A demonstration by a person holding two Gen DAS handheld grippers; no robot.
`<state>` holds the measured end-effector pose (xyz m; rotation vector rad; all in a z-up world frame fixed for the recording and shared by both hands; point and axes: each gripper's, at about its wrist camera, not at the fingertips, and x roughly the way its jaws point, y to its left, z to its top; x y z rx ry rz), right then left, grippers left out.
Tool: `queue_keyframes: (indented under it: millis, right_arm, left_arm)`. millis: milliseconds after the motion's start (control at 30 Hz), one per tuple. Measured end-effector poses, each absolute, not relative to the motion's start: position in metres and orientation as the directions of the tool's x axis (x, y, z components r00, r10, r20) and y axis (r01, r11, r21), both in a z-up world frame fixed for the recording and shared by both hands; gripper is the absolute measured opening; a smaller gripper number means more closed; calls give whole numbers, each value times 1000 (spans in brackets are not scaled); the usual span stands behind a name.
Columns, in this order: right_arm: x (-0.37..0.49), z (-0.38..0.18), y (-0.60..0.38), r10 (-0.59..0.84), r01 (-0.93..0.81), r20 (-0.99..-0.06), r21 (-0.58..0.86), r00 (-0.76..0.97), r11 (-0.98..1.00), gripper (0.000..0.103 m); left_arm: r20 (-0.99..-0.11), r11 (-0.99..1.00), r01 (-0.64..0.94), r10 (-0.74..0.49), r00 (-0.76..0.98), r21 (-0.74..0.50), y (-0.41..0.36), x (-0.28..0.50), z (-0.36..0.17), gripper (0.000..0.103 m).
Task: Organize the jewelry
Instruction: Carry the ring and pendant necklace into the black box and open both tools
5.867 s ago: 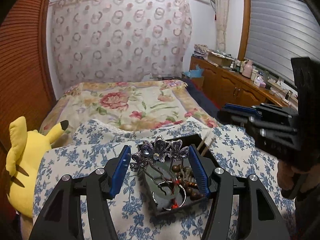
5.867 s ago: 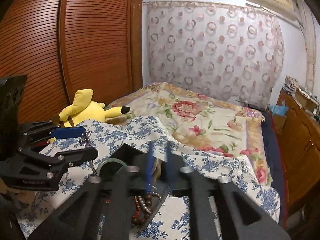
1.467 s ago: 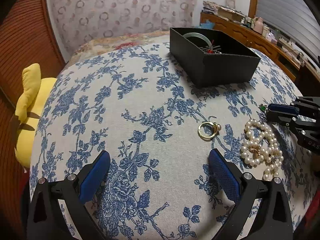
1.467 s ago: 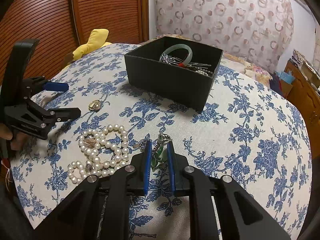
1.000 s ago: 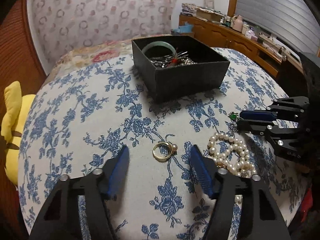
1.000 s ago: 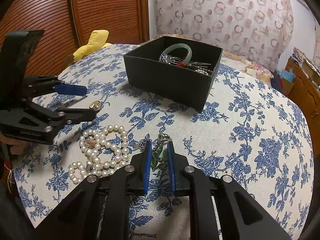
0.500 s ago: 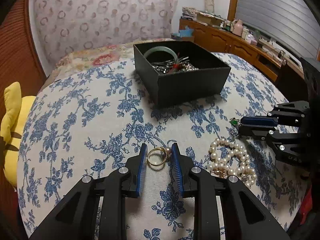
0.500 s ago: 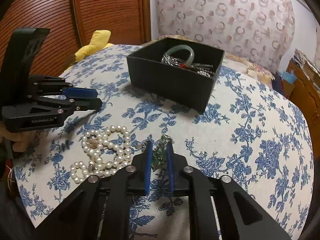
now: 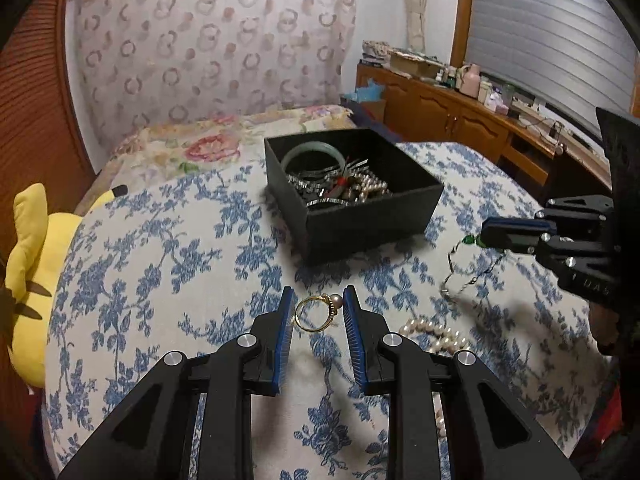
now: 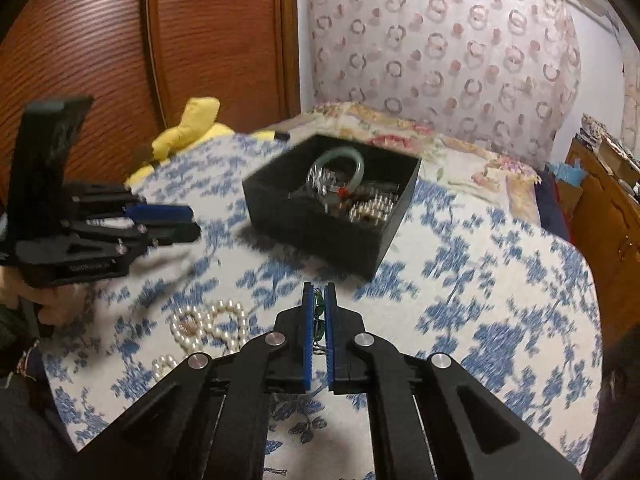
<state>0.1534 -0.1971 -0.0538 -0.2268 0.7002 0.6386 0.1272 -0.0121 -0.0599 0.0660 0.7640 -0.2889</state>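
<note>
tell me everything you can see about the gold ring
The gold ring is a thin, shiny yellow-metal band with one small pale pearl-like bead on its upper right. It is held between the blue pads of the left gripper, lifted above the blue floral cloth, its opening facing the camera.

The gold ring [image 9: 316,314] is polished metal with a small glossy pearl. The pearl strand [image 10: 208,328] has a smooth, lustrous sheen. The black box [image 9: 372,220] looks like matt card. Inside it lie a smooth, pale green bangle [image 9: 312,152] and shiny metal pieces. The tablecloth [image 9: 160,264] is matt woven cloth printed with blue flowers. The gripper pads [image 9: 285,340] are ribbed blue rubber or plastic on matt black plastic arms with bright metal screws. The yellow toy [image 9: 28,264] is soft plush, and the slatted door [image 10: 208,40] is satin wood.
</note>
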Motion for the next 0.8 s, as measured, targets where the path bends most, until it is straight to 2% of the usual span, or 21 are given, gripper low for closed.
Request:
queue_keyframes:
  millis: [500,800]
  right_arm:
    - [183,15,-192,532,-634,-522,-23,667,773,6]
    - [218,1,-184,536,-634,-544,9,646,774,6]
  left_arm:
    - [-631,954,295,-261,730,-53,-19,156,-26,23]
    - [-632,959,281,-238,738,-33,-25,176,-25,23]
